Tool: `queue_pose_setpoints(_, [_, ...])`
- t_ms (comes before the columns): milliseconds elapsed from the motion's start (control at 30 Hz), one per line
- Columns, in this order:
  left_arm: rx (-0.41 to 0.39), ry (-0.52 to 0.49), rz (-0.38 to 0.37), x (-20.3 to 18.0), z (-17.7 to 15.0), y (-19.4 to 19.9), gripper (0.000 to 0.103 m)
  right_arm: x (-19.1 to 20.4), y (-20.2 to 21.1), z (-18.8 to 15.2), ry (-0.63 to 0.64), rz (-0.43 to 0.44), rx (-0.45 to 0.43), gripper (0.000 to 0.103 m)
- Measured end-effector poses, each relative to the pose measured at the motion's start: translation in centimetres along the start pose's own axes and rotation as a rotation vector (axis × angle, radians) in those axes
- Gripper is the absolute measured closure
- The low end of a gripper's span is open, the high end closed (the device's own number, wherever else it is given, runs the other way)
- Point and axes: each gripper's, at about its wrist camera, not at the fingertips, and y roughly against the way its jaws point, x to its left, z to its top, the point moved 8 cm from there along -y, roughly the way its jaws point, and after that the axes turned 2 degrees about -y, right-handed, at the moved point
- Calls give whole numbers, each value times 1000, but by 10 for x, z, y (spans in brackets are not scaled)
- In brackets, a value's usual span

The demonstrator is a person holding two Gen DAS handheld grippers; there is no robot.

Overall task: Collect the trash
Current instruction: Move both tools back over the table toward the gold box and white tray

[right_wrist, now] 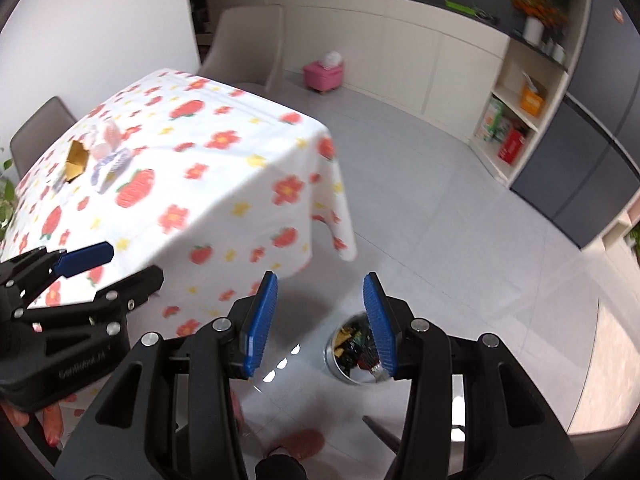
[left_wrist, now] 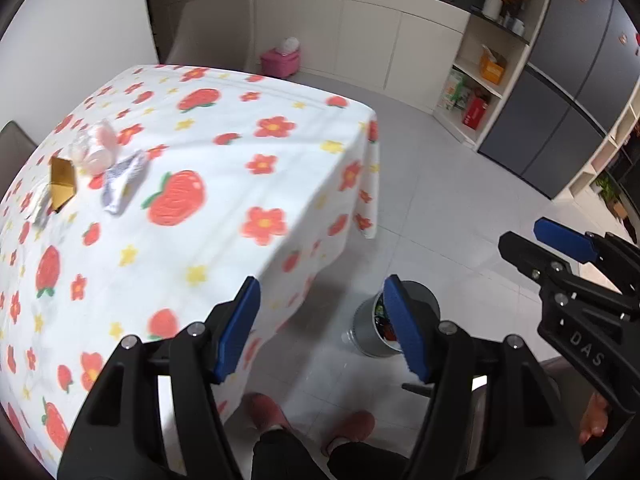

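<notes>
Trash lies at the far left of the strawberry tablecloth [left_wrist: 224, 152]: a gold-lined open carton [left_wrist: 62, 182], crumpled clear plastic cups [left_wrist: 94, 146] and a bluish-white wrapper [left_wrist: 122, 180]. The same pile shows in the right wrist view around the carton [right_wrist: 76, 160]. A metal bin [left_wrist: 374, 330] holding scraps stands on the floor by the table corner; it also shows in the right wrist view [right_wrist: 352, 350]. My left gripper [left_wrist: 326, 326] is open and empty above the table edge. My right gripper [right_wrist: 320, 322] is open and empty above the bin.
Grey chairs [right_wrist: 244, 44] stand behind and left of the table. A pink box [left_wrist: 280, 60] sits on the floor by white cabinets. Open shelves [left_wrist: 476, 92] and dark cabinets line the right wall. The person's pink slippers [left_wrist: 352, 428] are below.
</notes>
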Motion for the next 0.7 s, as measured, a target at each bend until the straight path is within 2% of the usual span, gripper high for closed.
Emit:
queue_pose_setpoints(300, [-64,89,94,112,12,39,38,113,-5,48,94,79,-33,60])
queue_pose_setpoints(400, [-81,131,135,157,13,50,34,154,-11,59,126,115,-30,60])
queue_pose_setpoints(700, [-99,317,241,303,6,63,34,282,-31,82,256,212,-18,60])
